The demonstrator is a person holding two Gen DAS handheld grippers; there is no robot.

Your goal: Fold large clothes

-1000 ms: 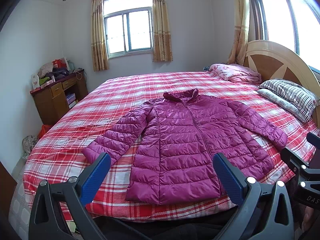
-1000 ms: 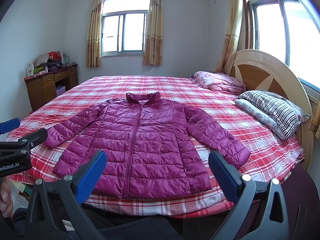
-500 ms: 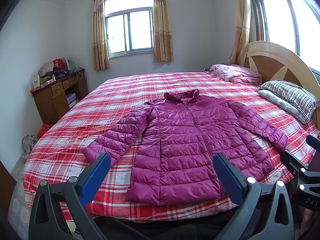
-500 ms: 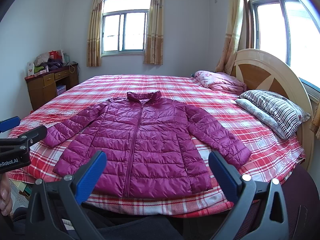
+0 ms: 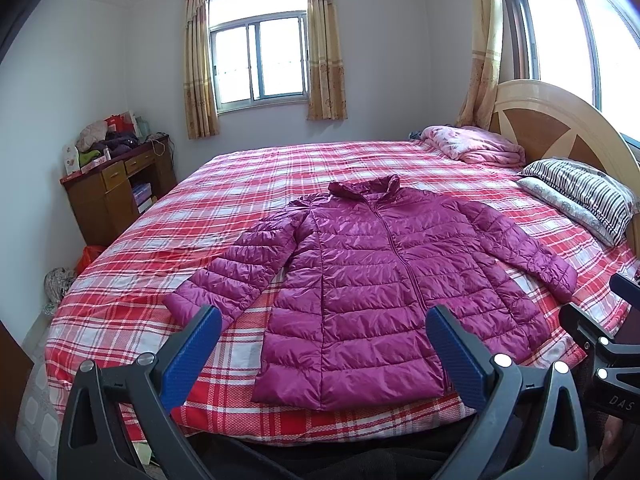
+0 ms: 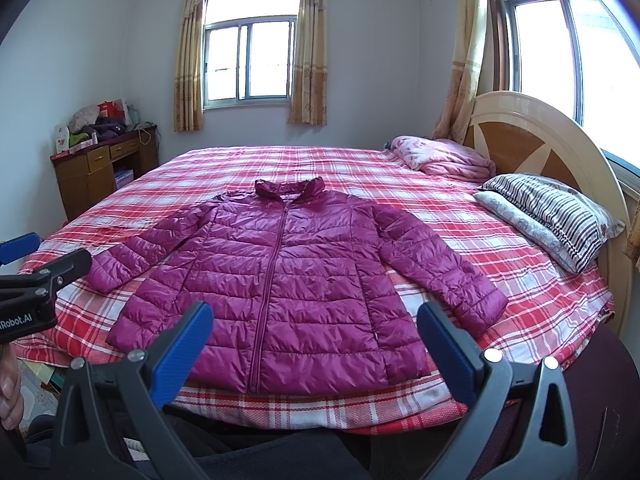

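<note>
Red-and-white plaid bedding covered the bed (image 5: 248, 184), which filled most of both wrist views. At the right end of the bed stood a rounded wooden headboard (image 6: 532, 136). Beyond the bed's far left corner stood a brown wooden desk (image 6: 96, 168) piled with clutter.

On the bed, near its front edge, lay the magenta puffer jacket (image 6: 288, 280). It lay flat, face up, zipped, with its collar toward the far side of the bed and its hem close to the front edge. Both sleeves were spread outward and down across the plaid bedding.

On the bed against the headboard lay a striped pillow (image 6: 560, 208) over a paler patterned one, and a folded pink blanket (image 5: 476, 146) sat at the far corner by the headboard.

In front of the bed, off its near edge, the left gripper (image 5: 324, 344) hung with its blue-padded fingers spread wide apart and nothing between them. The right gripper (image 6: 314, 338) was held likewise in front of the bed, its jaws parted wide and empty. Neither touched the jacket.
</note>
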